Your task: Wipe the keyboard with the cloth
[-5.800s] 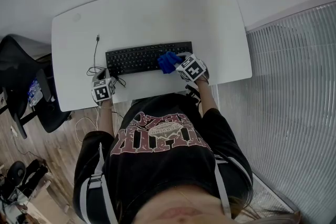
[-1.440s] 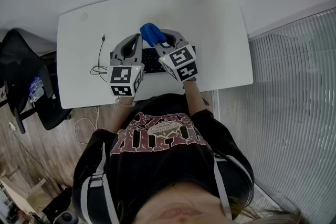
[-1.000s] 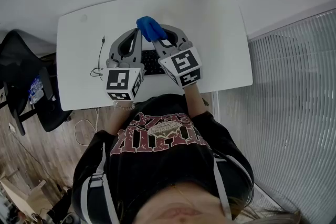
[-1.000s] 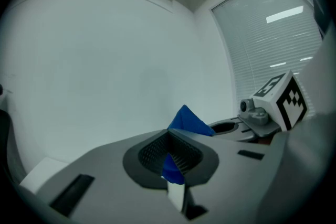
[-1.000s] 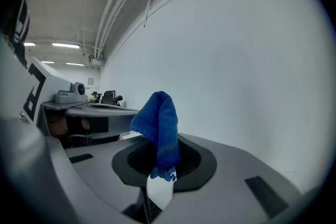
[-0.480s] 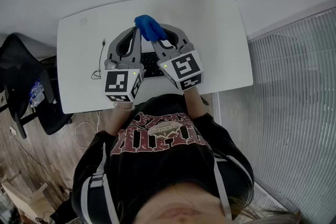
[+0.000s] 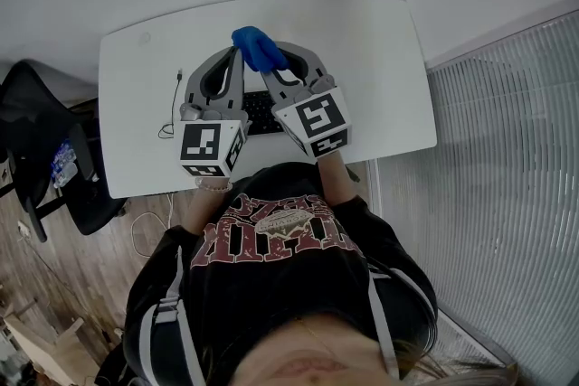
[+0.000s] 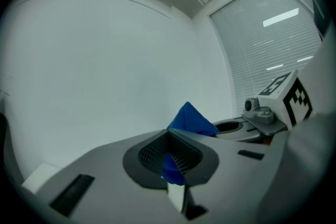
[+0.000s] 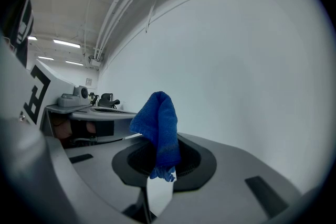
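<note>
At frame centre, the left gripper [image 7: 239, 61] and the right gripper [image 7: 274, 68] both have their fingers clamped on the crumpled blue terry cloth [image 7: 257, 47], held above the black keyboard [image 7: 261, 111] on the white counter [image 7: 380, 59]

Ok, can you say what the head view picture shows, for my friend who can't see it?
Seen from above, a person holds a blue cloth up over a white desk, pinched by both the left gripper and the right gripper. The black keyboard lies mostly hidden under the grippers, and a black chair stands at the desk's left.
</note>
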Demonstrator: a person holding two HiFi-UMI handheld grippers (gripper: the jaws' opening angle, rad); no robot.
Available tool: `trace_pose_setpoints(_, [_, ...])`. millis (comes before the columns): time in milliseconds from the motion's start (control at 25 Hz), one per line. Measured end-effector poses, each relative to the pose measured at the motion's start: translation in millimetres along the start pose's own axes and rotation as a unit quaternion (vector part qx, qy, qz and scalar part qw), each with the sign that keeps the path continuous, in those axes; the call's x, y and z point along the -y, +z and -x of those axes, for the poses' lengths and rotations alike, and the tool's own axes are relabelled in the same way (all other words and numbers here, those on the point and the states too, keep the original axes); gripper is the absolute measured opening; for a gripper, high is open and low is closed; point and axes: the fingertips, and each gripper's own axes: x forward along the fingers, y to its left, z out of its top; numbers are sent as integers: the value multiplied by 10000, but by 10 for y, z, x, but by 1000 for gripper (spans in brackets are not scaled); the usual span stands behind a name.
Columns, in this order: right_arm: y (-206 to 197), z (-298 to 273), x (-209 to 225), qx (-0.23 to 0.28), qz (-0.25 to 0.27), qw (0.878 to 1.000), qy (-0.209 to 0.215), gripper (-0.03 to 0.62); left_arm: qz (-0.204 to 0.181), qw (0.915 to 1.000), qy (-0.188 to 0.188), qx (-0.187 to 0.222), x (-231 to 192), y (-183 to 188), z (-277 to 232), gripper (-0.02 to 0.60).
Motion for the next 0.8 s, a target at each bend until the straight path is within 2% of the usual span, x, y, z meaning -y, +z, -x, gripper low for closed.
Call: trace_pose_setpoints(800, [7,22,1,-25,-23,10000,3,64,33,10000,-71,-36,33,-33,-22,32])
